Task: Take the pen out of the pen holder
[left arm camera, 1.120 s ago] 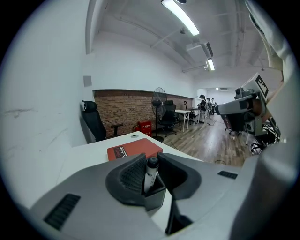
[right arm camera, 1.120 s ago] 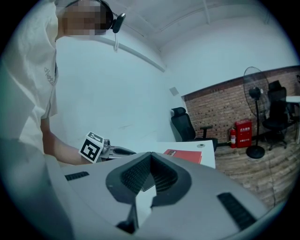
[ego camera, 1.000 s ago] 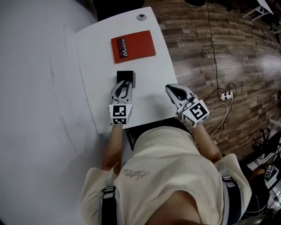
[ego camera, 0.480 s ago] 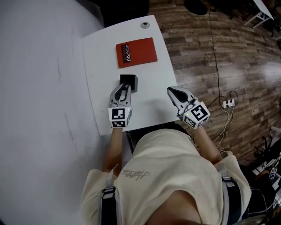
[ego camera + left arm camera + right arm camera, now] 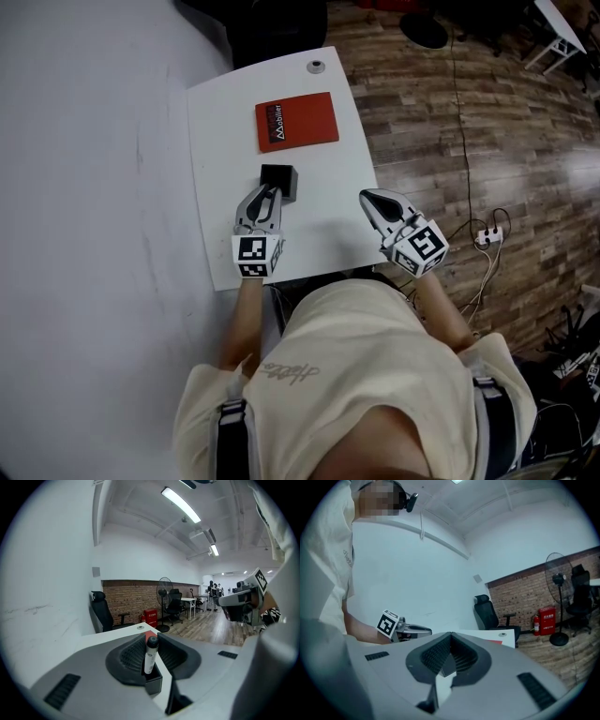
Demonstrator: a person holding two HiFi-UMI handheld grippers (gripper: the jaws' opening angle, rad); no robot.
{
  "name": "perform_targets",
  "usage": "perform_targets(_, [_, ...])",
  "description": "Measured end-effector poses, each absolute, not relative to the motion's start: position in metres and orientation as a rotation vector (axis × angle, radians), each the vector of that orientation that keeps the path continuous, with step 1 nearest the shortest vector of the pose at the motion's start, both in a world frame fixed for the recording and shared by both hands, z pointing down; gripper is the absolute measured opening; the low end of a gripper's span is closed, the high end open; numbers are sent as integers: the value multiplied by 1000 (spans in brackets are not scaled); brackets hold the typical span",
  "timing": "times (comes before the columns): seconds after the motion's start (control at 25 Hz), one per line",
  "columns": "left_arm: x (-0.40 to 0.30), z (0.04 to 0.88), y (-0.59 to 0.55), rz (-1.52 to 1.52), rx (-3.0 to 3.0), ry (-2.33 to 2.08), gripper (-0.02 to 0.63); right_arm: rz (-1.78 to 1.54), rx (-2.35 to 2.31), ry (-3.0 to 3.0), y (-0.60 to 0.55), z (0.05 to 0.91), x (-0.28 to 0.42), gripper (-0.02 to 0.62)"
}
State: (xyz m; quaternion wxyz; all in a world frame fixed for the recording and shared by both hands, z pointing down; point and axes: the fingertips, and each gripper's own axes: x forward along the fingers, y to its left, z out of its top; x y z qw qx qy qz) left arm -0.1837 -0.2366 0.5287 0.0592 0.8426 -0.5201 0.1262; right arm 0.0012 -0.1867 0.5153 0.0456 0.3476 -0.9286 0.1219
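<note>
A black square pen holder (image 5: 279,178) stands mid-table on the white table (image 5: 220,131). In the left gripper view a white pen (image 5: 150,654) with a black cap stands upright in the holder (image 5: 153,685). My left gripper (image 5: 267,194) reaches the holder's near side, and its jaws (image 5: 151,641) sit against both sides of the pen, shut on it. My right gripper (image 5: 367,197) hovers over the table's right edge, apart from the holder. It is shut (image 5: 450,634) with nothing in it.
A red book (image 5: 296,122) lies beyond the holder, and a round grey grommet (image 5: 316,67) sits at the far table edge. Wooden floor with cables and a power strip (image 5: 487,236) lies to the right. A black office chair (image 5: 101,613) stands past the table.
The head view has drifted, so the table sits slightly further right and lower. The left gripper stays at the holder with its jaws closer together. The right gripper has barely moved.
</note>
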Motion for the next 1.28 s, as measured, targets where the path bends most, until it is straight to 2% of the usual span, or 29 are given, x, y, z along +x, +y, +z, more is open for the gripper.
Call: perform_targets(1.28, [-172,490,-194,330,2565,-1671,91,162,1035,-2943,-197,452,27,6])
